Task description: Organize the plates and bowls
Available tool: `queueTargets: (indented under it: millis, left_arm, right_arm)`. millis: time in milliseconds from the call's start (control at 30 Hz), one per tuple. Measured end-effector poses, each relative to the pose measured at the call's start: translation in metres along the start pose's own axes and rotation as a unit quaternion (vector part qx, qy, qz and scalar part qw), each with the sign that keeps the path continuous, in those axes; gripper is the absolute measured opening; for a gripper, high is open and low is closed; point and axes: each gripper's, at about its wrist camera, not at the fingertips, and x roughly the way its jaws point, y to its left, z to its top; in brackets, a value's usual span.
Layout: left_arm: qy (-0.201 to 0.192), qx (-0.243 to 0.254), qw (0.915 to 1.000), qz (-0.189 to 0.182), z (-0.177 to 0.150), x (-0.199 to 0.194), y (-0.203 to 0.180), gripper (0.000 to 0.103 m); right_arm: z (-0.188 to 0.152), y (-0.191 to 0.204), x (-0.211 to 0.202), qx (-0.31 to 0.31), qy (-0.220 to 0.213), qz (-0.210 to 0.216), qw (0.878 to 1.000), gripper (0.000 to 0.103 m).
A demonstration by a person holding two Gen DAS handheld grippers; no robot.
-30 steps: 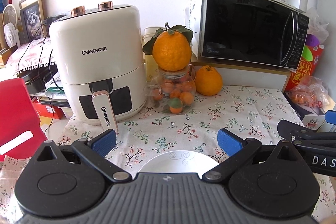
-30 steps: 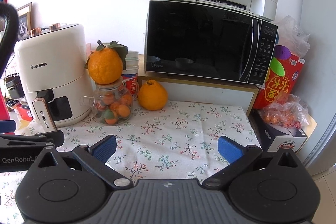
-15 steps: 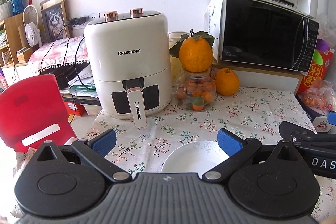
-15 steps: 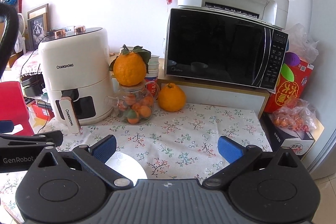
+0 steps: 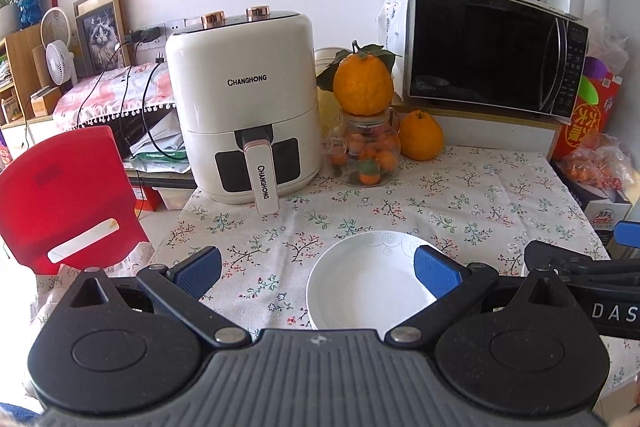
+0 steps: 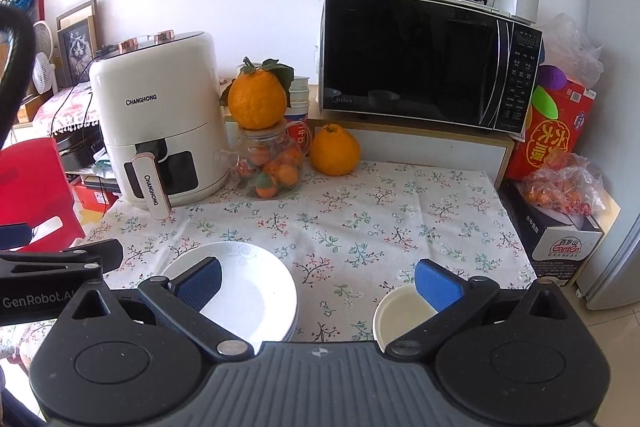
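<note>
A white plate (image 5: 368, 283) with a faint swirl pattern lies on the floral tablecloth near the table's front edge; it looks like the top of a small stack (image 6: 256, 291). A small cream bowl (image 6: 400, 319) sits to its right, seen only in the right wrist view. My left gripper (image 5: 318, 265) is open above the table, its right fingertip over the plate's rim. My right gripper (image 6: 318, 277) is open too, its left fingertip over the plate and its right one over the bowl. Neither holds anything.
A white air fryer (image 5: 244, 107) stands at the back left, a glass jar of small oranges (image 5: 366, 155) topped by a large orange beside it. A microwave (image 6: 428, 63) with a printer on top fills the back right. A red chair (image 5: 60, 195) is left of the table, boxes (image 6: 556, 223) on the right.
Both grippers have pulled back and risen from the table, so more of the tablecloth shows. The plate has come fully into view and the cream bowl has appeared.
</note>
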Motion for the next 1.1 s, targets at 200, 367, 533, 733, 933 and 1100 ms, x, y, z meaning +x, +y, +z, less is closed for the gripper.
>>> queueTargets:
  millis: [200, 367, 533, 733, 933, 1100]
  left_arm:
    - [0.0, 0.016, 0.9998, -0.015, -0.006, -0.004, -0.004, 0.103]
    - [0.005, 0.016, 0.9994, -0.032, -0.012, -0.006, -0.009, 0.103]
    - [0.012, 0.023, 0.9986, -0.045, -0.015, -0.009, -0.012, 0.103]
    - [0.021, 0.031, 0.9983, -0.046, -0.019, -0.015, -0.017, 0.103]
    - [0.036, 0.04, 0.9966, -0.062, -0.027, -0.018, -0.021, 0.103]
    - [0.04, 0.048, 0.9963, -0.059, -0.023, -0.007, -0.038, 0.102]
  right_arm:
    - [-0.01, -0.005, -0.006, 0.014, 0.018, 0.009, 1.0, 0.098]
    - [-0.017, -0.008, -0.014, 0.016, 0.02, -0.006, 1.0, 0.098]
    - [-0.022, -0.009, -0.021, 0.005, 0.015, -0.022, 1.0, 0.098]
    - [-0.029, -0.013, -0.027, 0.007, 0.019, -0.025, 0.999, 0.098]
    - [-0.038, -0.017, -0.036, 0.002, 0.027, -0.026, 0.999, 0.098]
    - [-0.041, -0.035, -0.021, 0.039, 0.049, -0.022, 0.998, 0.098]
